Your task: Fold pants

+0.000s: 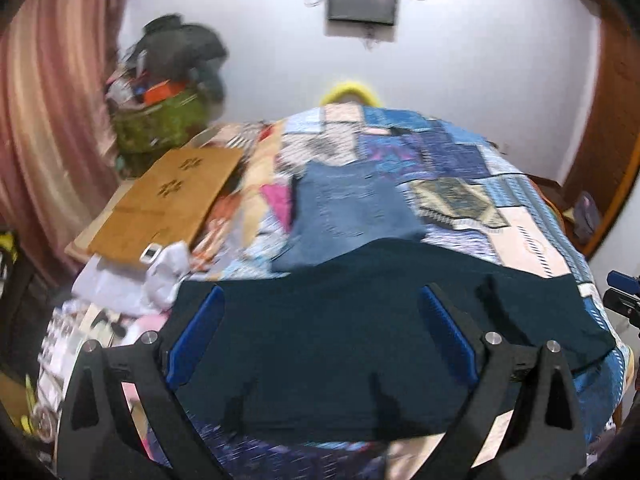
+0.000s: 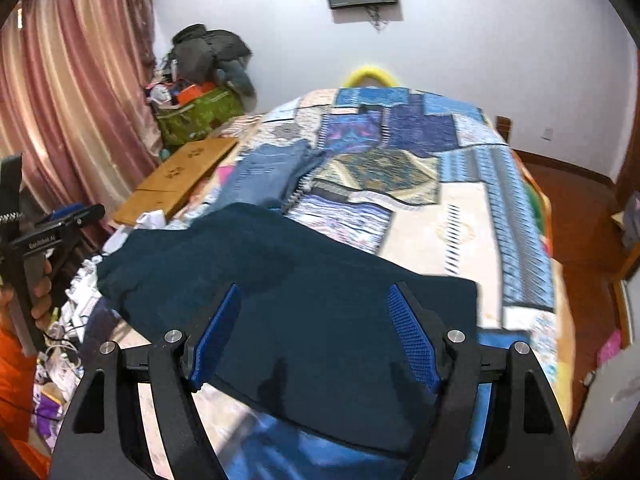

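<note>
On the bed's patchwork quilt [image 2: 460,224], near edge, dark teal pants [image 2: 280,300] lie spread flat. Left hand-held gripper [image 1: 320,336] and right hand-held gripper [image 2: 316,332] hover above, jaws wide, holding nothing. Risk: a shallow pinch may snag the quilt or take one layer, skewing the fold.

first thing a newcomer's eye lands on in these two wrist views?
The dark teal pants, spread flat across the near end of the bed, fill the foreground under both tools. The left tool and right tool hang open above them, blue pads wide apart. Behind, the patchwork quilt carries a folded pair of blue jeans left of centre.
</note>
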Demonstrator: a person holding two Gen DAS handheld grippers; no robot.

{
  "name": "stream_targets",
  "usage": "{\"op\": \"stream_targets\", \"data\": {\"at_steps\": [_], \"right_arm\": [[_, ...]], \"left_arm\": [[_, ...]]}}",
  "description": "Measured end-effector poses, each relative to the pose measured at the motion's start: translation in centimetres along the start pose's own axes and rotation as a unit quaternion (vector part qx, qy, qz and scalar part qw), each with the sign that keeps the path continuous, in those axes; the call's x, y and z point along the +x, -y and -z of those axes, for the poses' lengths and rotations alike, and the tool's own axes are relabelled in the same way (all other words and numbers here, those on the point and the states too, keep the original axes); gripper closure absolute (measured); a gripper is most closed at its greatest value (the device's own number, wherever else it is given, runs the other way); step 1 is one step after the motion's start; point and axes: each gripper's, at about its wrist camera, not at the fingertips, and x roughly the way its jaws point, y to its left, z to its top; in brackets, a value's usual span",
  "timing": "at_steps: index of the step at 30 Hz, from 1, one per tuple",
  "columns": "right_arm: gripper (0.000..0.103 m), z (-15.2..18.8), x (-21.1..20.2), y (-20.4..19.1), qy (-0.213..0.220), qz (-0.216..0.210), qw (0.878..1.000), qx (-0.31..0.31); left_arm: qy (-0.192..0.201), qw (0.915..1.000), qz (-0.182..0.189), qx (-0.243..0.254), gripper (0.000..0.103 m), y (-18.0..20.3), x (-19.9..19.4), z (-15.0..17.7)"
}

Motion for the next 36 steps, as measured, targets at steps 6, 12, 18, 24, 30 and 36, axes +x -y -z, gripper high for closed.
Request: {"op": "stream_targets", "data": {"at_steps": [6,12,18,24,30,36], "right_arm": [[0.030,-0.4,3.5,-3.5,-0.024,-0.050,0.998,-0.009],[0.030,0.4,7.0,-6.1,-0.066,-0.081,0.995,-0.007],[0.020,1.3,9.1,-7.6,-0.087,-0.083,0.993,-0.002],[0.014,1.5,9.1,-8.7,-0.090,-0.069,0.993,-0.012],[0.013,1.4,9.3,-9.0,-0.094,-0.065,0.993,-0.015],[0.013,1.4,9.3,-8.9,-0.090,-0.071,0.993,-0.004]], "left_arm": [[-0.055,0.9922,-0.014,-0.111,0.003,-7.1,1.6,2.5],[-0.112,0.9721,0.001,-0.206,0.003,-12.5,3.6,6.3],[-0.164,0.9436,0.052,-0.283,0.003,-14.9,5.6,10.1],[-0.205,0.9155,0.110,-0.329,0.003,-15.2,8.0,12.9],[-0.208,0.8929,0.155,-0.368,0.003,-16.4,11.1,12.7],[-0.230,0.8909,0.139,-0.366,0.050,-17.3,14.2,11.4]]}}
